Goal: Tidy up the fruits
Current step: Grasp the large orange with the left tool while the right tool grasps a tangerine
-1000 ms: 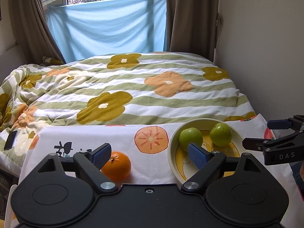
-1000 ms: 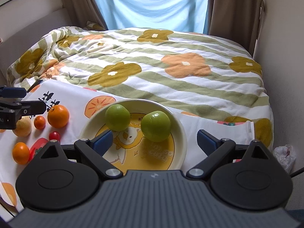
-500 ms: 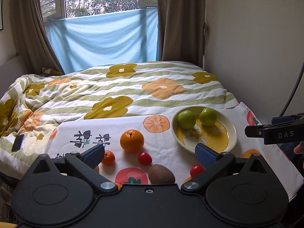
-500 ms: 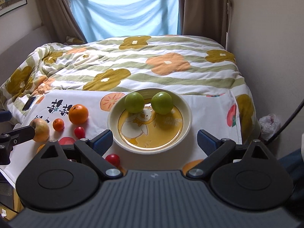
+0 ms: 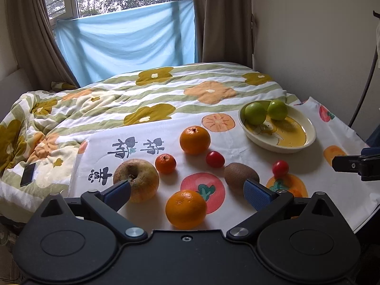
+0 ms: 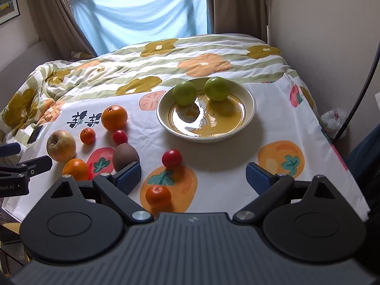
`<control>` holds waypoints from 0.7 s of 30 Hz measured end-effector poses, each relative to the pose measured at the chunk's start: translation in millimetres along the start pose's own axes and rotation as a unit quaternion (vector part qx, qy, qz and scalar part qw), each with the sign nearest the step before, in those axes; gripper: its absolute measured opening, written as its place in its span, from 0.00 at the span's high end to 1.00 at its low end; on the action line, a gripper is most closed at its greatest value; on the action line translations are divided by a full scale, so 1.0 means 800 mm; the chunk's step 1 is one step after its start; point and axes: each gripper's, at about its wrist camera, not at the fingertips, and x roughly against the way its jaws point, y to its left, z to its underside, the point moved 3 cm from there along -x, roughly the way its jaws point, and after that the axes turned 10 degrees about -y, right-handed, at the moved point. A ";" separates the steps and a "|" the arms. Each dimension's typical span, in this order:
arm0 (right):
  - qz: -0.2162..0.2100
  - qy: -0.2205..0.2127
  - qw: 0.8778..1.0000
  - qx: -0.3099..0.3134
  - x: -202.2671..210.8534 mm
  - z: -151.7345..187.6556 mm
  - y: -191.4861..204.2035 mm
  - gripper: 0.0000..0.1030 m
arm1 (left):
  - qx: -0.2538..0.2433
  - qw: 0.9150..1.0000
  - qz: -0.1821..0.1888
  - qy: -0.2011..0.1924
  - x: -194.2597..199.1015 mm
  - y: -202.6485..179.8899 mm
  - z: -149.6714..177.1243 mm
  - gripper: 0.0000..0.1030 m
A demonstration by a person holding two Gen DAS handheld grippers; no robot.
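A cream and yellow bowl (image 5: pixel 306 125) (image 6: pixel 249 99) holds two green fruits (image 5: pixel 255 113) (image 6: pixel 184 92) at the far right of a fruit-print cloth (image 5: pixel 225 216). Loose on the cloth lie two oranges (image 5: pixel 194 140) (image 5: pixel 186 209), a small tangerine (image 5: pixel 165 163), a yellowish apple (image 5: pixel 140 178), a kiwi (image 5: pixel 239 178) and two cherry tomatoes (image 5: pixel 215 159) (image 5: pixel 280 168). The right wrist view shows another small tangerine (image 6: pixel 158 196). My left gripper (image 5: pixel 187 193) is open and empty above the near orange. My right gripper (image 6: pixel 193 178) is open and empty above the cloth's front.
The cloth lies on a bed with a flowered, striped quilt (image 5: pixel 142 99). A phone (image 5: pixel 28 174) lies on the quilt at the left. A wall (image 5: pixel 320 35) stands close on the right, with a plastic bag (image 6: pixel 333 121) on the floor beside the bed.
Both grippers have pulled back and up from the bowl, so the whole cloth and the loose fruits now show. Both stay open and empty.
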 end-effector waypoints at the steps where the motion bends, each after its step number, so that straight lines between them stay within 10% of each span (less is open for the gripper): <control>1: 0.002 0.000 1.000 -0.003 0.000 0.006 0.003 0.00 | -0.005 1.000 0.003 0.000 -0.004 0.002 0.004 0.00; 21: 0.009 0.041 0.999 -0.020 -0.045 0.070 0.029 0.02 | 0.037 0.996 0.057 0.050 -0.098 0.024 0.063 0.20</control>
